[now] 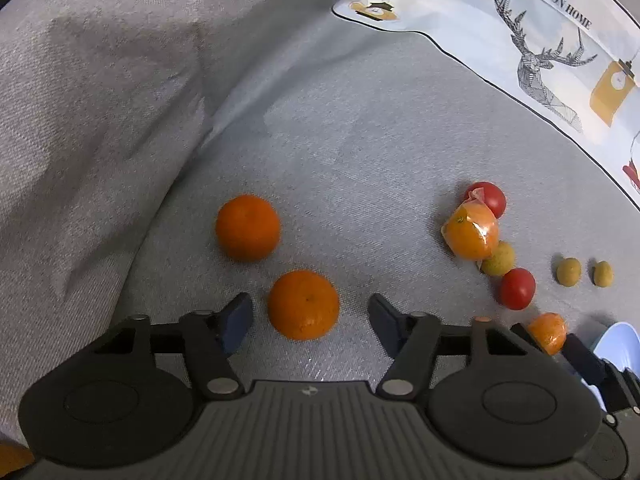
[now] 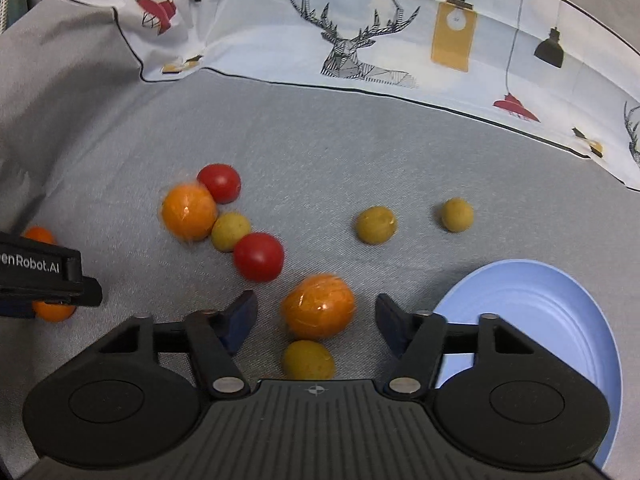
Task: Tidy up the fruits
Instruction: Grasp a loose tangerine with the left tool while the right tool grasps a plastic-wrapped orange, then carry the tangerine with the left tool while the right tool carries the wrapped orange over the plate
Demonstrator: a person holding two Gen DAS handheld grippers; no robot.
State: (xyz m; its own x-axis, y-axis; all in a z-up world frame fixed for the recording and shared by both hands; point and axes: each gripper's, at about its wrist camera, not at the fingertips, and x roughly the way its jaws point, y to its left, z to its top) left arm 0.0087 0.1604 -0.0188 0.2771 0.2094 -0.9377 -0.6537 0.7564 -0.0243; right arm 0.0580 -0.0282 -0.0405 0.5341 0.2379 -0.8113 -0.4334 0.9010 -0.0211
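Observation:
In the left wrist view, my left gripper point(image 1: 310, 314) is open with a bare orange point(image 1: 303, 305) between its fingers, not touching them. A second bare orange point(image 1: 247, 227) lies beyond it. In the right wrist view, my right gripper point(image 2: 316, 316) is open around a plastic-wrapped orange point(image 2: 318, 306), with a yellow-green fruit point(image 2: 308, 359) just behind it. Ahead lie another wrapped orange point(image 2: 189, 212), two red tomatoes point(image 2: 258, 257) point(image 2: 219, 183) and three yellow-green fruits point(image 2: 231, 231) point(image 2: 376, 225) point(image 2: 456, 214). A light blue plate point(image 2: 552, 312) sits to the right.
All lies on grey fabric point(image 1: 340, 140) that rises in a fold at the left point(image 1: 100, 120). A white printed cloth with a deer and "Fashion Home" lies at the back point(image 2: 360, 40). The left gripper's body point(image 2: 40, 276) shows at the right wrist view's left edge.

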